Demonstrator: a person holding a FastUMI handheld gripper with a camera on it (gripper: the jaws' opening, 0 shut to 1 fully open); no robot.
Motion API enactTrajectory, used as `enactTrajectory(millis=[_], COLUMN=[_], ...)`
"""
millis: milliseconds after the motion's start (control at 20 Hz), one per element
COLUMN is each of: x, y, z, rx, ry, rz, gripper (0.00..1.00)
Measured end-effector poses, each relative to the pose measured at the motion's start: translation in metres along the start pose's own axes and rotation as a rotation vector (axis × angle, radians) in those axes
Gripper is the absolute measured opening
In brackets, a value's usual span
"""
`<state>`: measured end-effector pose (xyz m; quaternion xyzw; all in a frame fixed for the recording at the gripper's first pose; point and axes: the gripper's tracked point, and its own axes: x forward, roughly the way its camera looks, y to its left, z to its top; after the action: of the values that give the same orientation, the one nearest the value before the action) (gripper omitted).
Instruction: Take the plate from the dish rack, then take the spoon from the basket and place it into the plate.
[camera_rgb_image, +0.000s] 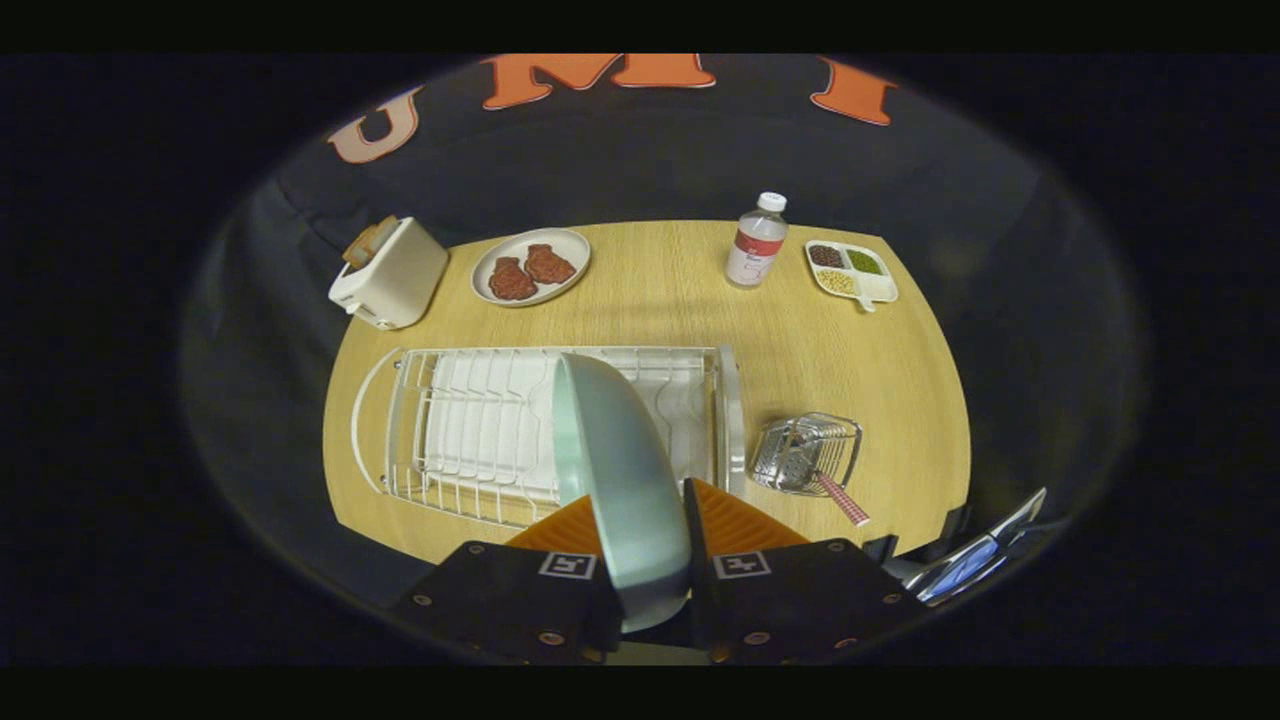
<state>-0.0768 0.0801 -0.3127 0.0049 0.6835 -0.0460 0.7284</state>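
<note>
The gripper (643, 520) squeezes the green plate (625, 480) (standing on edge) above the white dish rack (480, 430).

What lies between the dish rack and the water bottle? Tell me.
Bare wooden tabletop; the gripper view shows nothing standing between the dish rack and the water bottle. The tool is shut on the plate.

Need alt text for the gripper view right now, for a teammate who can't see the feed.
The gripper is shut on a pale green plate, held on edge above the white dish rack on a wooden table. Beside the rack, a wire basket holds a spoon with a checked handle.
</note>
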Motion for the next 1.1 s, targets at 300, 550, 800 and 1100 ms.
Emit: enactTrajectory(millis=[300,550,800,1100], x=[-0.014,-0.006,-0.006,0.002], y=[-0.020,-0.029,-0.043,-0.048], z=[-0.031,-0.077,-0.117,-0.159], rx=[0.053,0.138,0.173,0.224], ry=[0.001,0.061,0.058,0.071], rz=[0.070,0.166,0.235,0.344], gripper=[0.28,0.28,0.28,0.28])
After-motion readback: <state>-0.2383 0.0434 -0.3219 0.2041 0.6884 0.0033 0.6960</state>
